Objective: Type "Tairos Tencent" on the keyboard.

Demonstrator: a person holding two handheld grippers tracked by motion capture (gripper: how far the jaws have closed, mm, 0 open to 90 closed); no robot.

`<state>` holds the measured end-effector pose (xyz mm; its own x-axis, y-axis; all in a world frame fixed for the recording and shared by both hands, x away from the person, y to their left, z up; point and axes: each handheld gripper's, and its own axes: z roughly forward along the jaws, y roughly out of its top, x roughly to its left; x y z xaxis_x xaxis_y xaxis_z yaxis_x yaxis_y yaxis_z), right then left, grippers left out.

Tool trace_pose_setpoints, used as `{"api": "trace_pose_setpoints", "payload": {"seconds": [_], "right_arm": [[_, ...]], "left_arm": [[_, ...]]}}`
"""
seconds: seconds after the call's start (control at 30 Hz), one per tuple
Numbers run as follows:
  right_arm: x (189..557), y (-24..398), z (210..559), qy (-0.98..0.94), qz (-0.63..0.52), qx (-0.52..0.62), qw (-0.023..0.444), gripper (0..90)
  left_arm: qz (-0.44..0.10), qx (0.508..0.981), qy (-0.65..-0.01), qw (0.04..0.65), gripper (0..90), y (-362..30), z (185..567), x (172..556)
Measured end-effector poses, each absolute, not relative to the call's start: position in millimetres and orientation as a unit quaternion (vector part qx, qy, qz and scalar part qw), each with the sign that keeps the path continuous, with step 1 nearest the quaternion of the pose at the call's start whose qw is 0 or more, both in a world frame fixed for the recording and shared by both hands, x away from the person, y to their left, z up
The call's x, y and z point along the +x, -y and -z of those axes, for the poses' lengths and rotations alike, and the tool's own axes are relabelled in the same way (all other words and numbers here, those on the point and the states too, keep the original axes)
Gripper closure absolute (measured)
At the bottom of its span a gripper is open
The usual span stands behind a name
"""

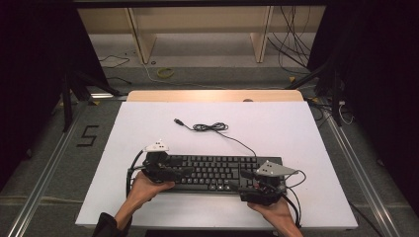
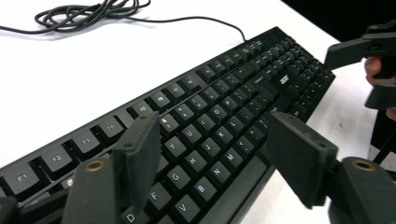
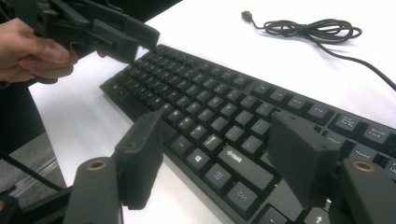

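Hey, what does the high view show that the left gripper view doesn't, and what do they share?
High view alone: the floor beyond the table with a yellow ring, the cable's plug, and both forearms.

Left gripper view alone: readable key letters such as G, seen between the left gripper's open jaws.

Both: the black keyboard, its coiled cable, the white table and the right gripper.
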<state>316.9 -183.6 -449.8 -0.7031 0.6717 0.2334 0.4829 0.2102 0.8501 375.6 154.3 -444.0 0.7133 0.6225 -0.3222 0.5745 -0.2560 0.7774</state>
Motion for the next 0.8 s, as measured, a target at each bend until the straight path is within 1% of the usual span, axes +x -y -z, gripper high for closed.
{"api": "trace_pose_setpoints", "payload": {"seconds": [0.23,0.37,0.8], "right_arm": [[315,191,448,-0.768,-0.51,0.375,0.1,36.6],[313,195,447,-0.765,-0.512,0.377,0.103,36.6],[306,210,448,-0.757,-0.52,0.379,0.115,36.1]], "left_arm": [[-0.024,0.779,-0.369,0.506,28.5,-160,444,365],[-0.026,0.776,-0.366,0.513,26.8,-163,444,358],[-0.033,0.772,-0.359,0.523,25.3,-174,448,342]]}}
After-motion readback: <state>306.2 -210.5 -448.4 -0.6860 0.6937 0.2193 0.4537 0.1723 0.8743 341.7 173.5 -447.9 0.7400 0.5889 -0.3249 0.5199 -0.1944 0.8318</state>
